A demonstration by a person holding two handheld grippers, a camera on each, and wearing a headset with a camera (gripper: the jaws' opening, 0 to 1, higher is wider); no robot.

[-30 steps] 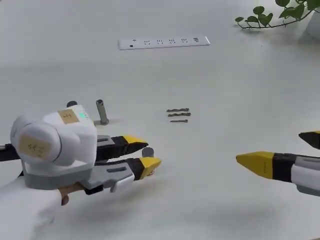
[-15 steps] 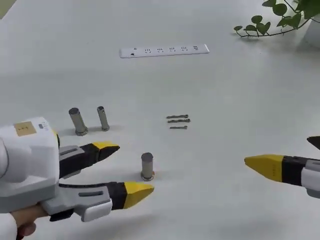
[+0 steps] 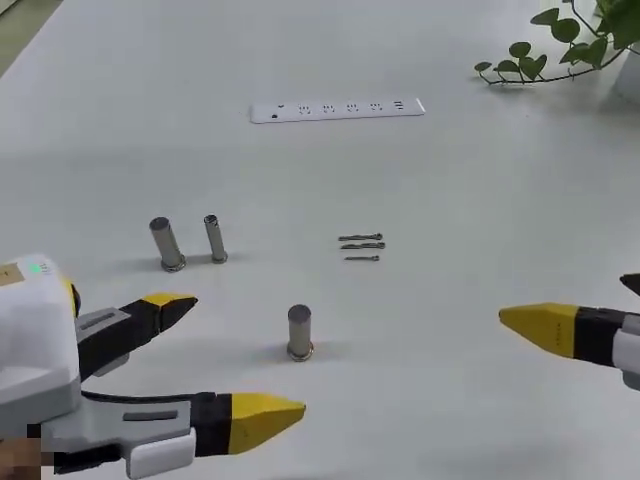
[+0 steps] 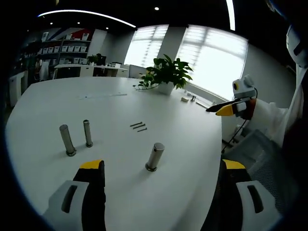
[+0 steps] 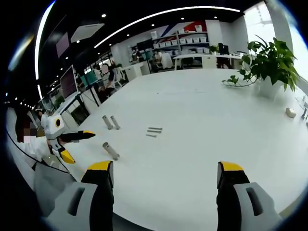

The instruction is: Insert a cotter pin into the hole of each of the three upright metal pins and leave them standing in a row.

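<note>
Left tool (image 3: 245, 355) drawn back off the front pin (image 3: 299, 330), jaws wide apart, right tool (image 5: 165, 166) likewise apart, cotter pins (image 3: 362, 246) beyond

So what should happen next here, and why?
Probably the right gripper should reach for the nearest of the three cotter pins. They lie loose on the table, so none is yet in the three upright metal pins. Both it and the left gripper have open fingers and hold nothing.

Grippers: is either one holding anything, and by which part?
Nothing is held. The left gripper and right gripper are both open and empty; metal pins and cotter pins rest on the table.
</note>
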